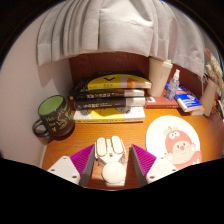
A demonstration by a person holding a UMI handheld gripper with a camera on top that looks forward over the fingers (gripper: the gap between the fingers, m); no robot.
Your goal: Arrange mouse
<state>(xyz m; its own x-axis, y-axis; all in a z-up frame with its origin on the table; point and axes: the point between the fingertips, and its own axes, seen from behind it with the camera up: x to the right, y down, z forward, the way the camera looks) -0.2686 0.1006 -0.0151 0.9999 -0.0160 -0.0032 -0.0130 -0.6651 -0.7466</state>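
A white computer mouse (110, 160) lies on the brown wooden desk (70, 140), pointing away from me. It stands between the two fingers of my gripper (112, 165). The pink pads (85, 158) flank it on both sides, with a strip of desk showing at the right side. The gripper is open around it. A round white mouse mat (176, 140) with a red-and-pink cartoon figure lies on the desk just ahead and to the right of the fingers.
A dark green mug (50, 113) stands ahead to the left. A stack of books (110, 100) lies beyond the mouse. Behind are a cup (160, 73), a small bottle (175, 82), a blue box (190, 101) and a white curtain (100, 35).
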